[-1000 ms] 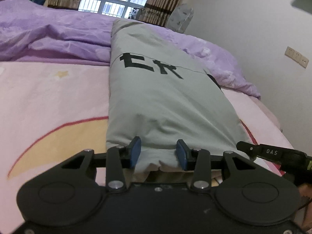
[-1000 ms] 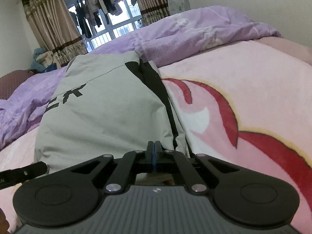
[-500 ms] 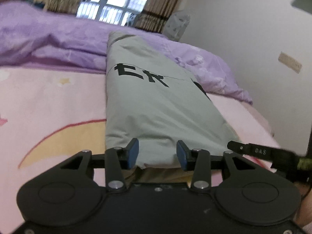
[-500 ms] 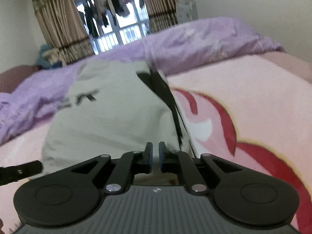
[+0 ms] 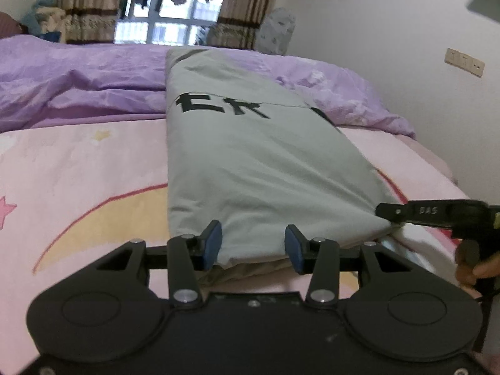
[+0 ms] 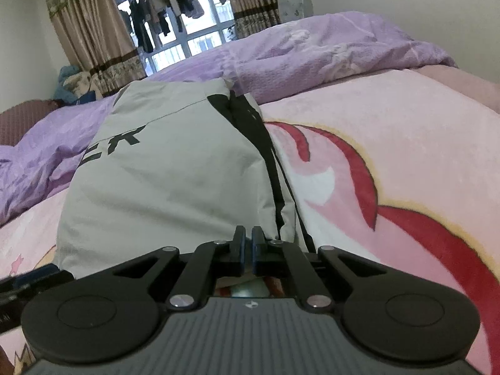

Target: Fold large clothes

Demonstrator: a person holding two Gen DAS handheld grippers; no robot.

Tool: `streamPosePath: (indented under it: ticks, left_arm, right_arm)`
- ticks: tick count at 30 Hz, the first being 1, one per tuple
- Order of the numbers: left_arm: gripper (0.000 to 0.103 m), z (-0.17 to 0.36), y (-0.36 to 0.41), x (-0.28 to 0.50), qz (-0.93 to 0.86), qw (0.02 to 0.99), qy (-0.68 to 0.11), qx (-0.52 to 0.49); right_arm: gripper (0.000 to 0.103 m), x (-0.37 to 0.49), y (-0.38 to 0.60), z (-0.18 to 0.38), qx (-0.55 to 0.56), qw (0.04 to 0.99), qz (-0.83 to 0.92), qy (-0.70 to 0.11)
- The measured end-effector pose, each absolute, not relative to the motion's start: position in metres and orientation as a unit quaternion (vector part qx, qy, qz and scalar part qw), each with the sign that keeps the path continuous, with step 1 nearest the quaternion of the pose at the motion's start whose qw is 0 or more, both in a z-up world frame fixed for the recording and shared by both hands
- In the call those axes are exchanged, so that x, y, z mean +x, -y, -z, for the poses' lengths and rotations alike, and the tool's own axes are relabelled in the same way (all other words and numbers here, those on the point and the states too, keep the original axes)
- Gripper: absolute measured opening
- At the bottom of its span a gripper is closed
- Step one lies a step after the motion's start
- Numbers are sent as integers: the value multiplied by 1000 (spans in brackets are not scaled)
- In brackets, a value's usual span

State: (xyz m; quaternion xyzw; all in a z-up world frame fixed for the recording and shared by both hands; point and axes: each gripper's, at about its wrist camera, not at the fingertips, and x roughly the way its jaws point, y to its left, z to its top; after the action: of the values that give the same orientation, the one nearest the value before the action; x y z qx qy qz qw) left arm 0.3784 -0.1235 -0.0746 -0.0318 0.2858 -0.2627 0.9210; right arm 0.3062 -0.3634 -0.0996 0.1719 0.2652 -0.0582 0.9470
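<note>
A grey folded garment [image 5: 250, 162] with black letters lies lengthwise on the pink bed blanket [image 5: 78, 172]. My left gripper [image 5: 253, 245] sits at the garment's near edge. Its jaws are opening, and the hem lies between the blue pads [image 5: 214, 243] without being pinched. My right gripper [image 6: 247, 250] is at the garment's [image 6: 162, 181] near right corner, beside its black stripe. Its jaws are opening too, with only a narrow gap between them and the cloth edge just beyond. From the left wrist view the right gripper's finger [image 5: 406, 211] touches that corner.
A rumpled purple duvet [image 5: 78, 75] is heaped across the far side of the bed. Curtains and a window with hanging laundry [image 6: 178, 15] stand behind. A white wall with a switch plate [image 5: 464, 62] runs close along the bed's right edge. A person's hand [image 5: 472, 265] holds the right tool.
The left jaws have spread wider around the hem and the tool has shifted slightly. The right jaws, pressed together a second ago, now stand slightly apart.
</note>
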Motion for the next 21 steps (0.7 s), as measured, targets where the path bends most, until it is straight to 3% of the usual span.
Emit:
streamPosePath:
  ticks: [5,9,21]
  left_arm:
    - [62,35,101,403,276,922,-266,-57]
    - [62,27,83,463,232,927,-279,-91]
    - [67,66,91,585,246,880,-345,-215]
  right_arm:
    - [33,312,374,70,186,955,19,-232]
    - [47,350,392,50,189,960,-2,-207]
    - [54,474,417,63,264,932,-37,-245]
